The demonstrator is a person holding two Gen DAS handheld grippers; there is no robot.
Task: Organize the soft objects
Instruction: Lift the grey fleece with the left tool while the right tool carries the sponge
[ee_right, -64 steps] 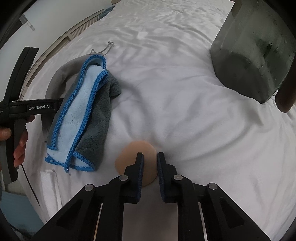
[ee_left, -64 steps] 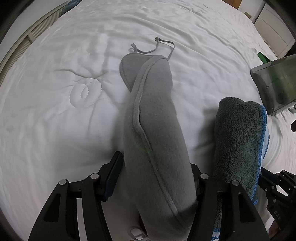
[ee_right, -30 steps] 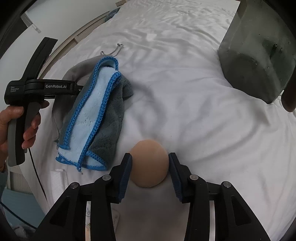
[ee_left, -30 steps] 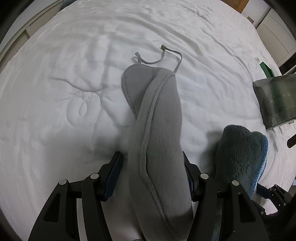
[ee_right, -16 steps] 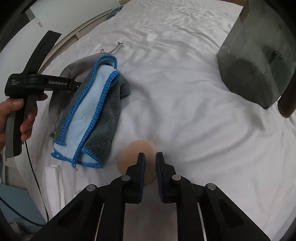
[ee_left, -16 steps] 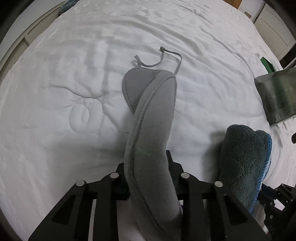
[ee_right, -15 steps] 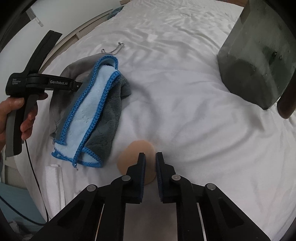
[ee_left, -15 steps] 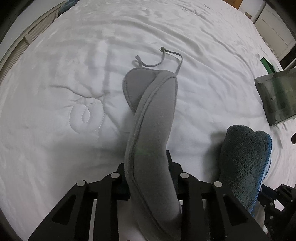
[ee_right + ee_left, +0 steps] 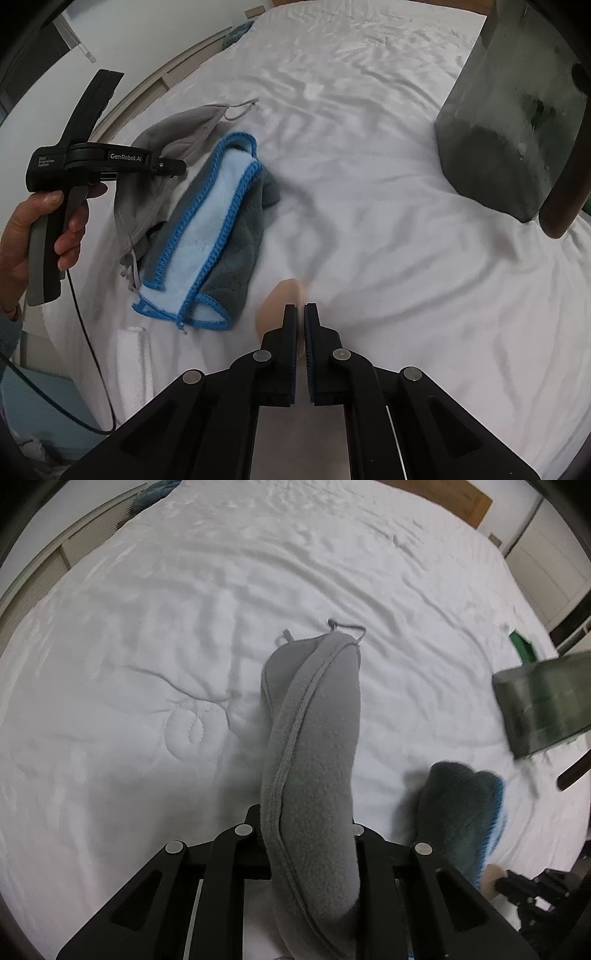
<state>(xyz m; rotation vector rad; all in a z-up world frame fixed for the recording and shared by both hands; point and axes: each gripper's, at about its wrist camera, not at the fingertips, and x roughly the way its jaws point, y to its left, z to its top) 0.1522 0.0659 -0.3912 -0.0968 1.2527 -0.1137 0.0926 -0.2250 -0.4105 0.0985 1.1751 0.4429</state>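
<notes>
A long grey fleece pouch [image 9: 314, 738] with a thin cord hangs from my left gripper [image 9: 306, 816]. Its jaws are closing and the pads pinch the pouch's near end. The far end still rests on the white bed [image 9: 147, 664]. In the right wrist view, the left gripper [image 9: 173, 168] holds the grey pouch [image 9: 177, 129] up beside a folded grey and light-blue towel [image 9: 221, 236] with blue edging. My right gripper [image 9: 300, 314] is shut on a beige sponge [image 9: 279, 299], squeezed thin between the pads, just above the sheet.
A dark translucent bin [image 9: 498, 129] stands on the bed at the right. A person's hand [image 9: 22, 229] grips the left tool's handle. A small green item [image 9: 521, 648] lies far right. A white strip [image 9: 133, 354] sits at the bed's near edge.
Both pairs of jaws have closed, the left on the grey pouch and the right on the beige sponge, which is now squashed flat. Both grippers have risen slightly, lifting the pouch's near end.
</notes>
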